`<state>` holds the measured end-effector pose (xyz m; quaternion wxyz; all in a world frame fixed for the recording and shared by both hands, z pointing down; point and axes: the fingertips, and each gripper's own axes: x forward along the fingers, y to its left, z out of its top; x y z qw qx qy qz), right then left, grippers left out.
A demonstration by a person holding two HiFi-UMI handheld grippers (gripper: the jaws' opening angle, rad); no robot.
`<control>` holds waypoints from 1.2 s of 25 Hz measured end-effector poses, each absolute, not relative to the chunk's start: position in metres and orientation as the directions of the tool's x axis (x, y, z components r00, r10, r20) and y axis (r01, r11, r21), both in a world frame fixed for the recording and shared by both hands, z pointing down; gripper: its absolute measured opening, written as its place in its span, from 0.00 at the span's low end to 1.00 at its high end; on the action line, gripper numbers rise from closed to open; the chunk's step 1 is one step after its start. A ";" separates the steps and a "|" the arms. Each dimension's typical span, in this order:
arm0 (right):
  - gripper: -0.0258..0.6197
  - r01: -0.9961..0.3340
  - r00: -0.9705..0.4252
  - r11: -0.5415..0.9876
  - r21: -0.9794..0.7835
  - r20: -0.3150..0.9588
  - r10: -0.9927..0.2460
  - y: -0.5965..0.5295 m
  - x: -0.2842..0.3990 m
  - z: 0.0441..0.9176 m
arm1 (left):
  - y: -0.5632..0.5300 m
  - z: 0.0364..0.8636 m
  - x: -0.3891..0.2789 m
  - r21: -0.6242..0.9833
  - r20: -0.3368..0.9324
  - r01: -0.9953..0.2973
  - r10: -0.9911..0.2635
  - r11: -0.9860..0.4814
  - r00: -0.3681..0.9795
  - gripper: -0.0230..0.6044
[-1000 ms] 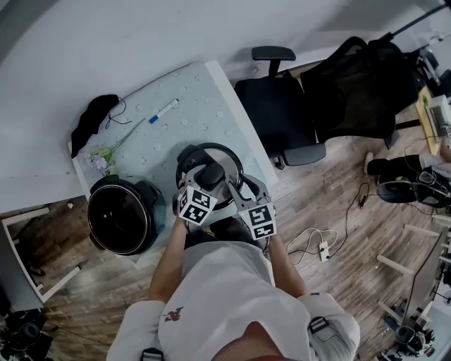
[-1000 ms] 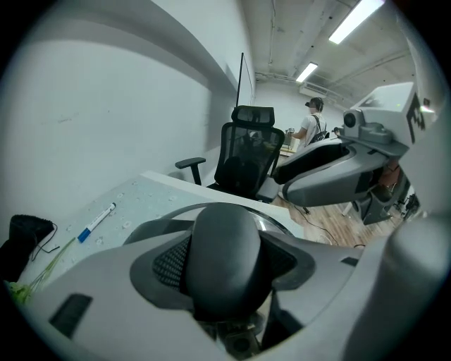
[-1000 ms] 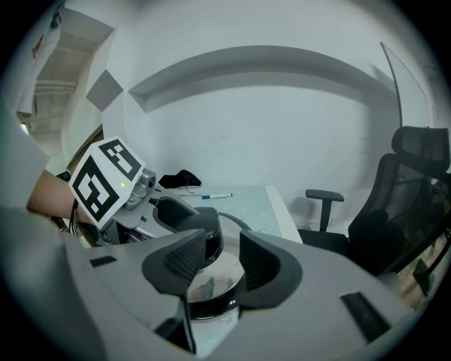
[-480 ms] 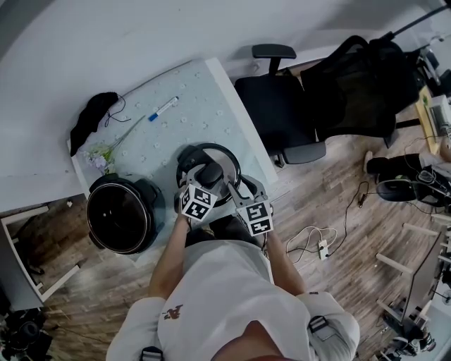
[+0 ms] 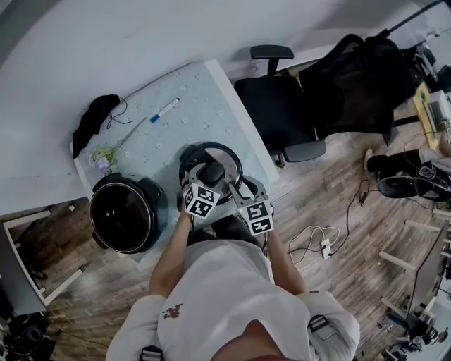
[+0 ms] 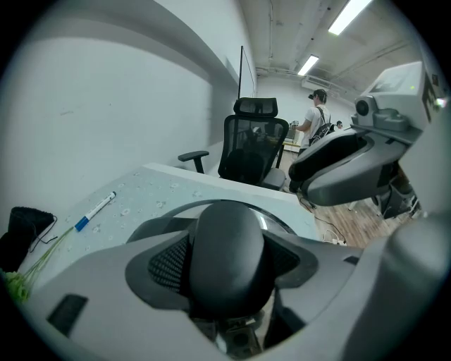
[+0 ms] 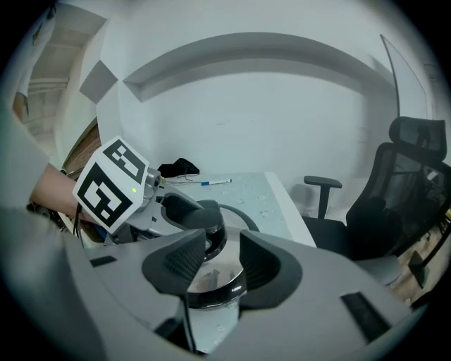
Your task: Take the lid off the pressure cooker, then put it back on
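Left claw (image 5: 208, 182): jaws have just been opening, now loose around the knob (image 6: 225, 233).
Right claw (image 7: 220, 262): wide, empty, over the lid (image 5: 227, 158).
Lid: on table (image 5: 197, 106), beside open pot (image 5: 123, 215).
Meaning: removal likely done; refitting remains.

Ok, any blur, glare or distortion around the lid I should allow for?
Head view: soft, even light, sharp on the lid, fisheye warp toward the edges. Left gripper view: the lid knob fills the foreground, slightly soft; bright ceiling strips top right. Right gripper view: dark rounded corners, faint reflections on the lid's shiny metal.
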<state>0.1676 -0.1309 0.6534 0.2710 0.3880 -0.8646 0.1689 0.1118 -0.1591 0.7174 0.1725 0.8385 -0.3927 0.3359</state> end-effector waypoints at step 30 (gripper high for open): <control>0.28 -0.831 -0.476 0.552 -0.070 0.604 -0.640 -0.107 0.168 0.648 | -0.149 0.705 0.108 0.045 0.715 -0.760 -0.511 -0.648 0.478 0.58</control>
